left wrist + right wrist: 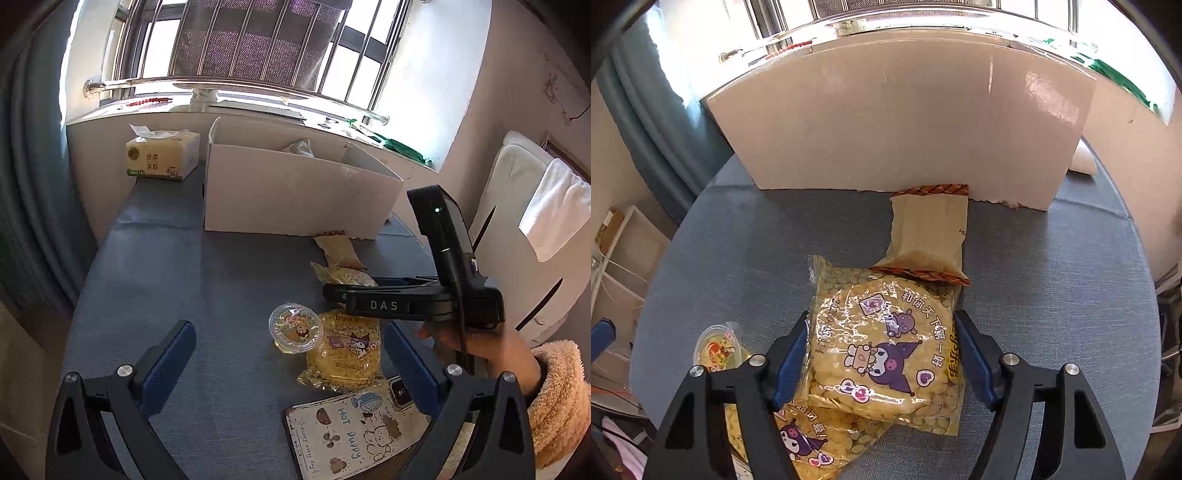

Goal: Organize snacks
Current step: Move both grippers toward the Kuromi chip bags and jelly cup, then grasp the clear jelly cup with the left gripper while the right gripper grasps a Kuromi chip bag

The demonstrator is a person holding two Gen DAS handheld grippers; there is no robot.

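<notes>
Two yellow Kuromi snack packs lie overlapped on the blue table: the upper pack (886, 350) (349, 276) over the lower pack (812, 439) (345, 350). My right gripper (882, 354) (332, 291) straddles the upper pack, its blue pads against both sides, though the grip is not clearly tight. A tan wrapped snack (929, 236) (338, 249) lies in front of the white cardboard box (905, 122) (295, 192). A clear jelly cup (295, 326) (718, 350) stands left of the packs. My left gripper (291, 363) is open and empty, hovering near the cup.
A tissue pack (162, 157) sits at the back left by the window sill. A phone in a cartoon case (354, 435) lies at the near table edge. A white chair (517, 221) stands to the right. A snack shows inside the box (301, 147).
</notes>
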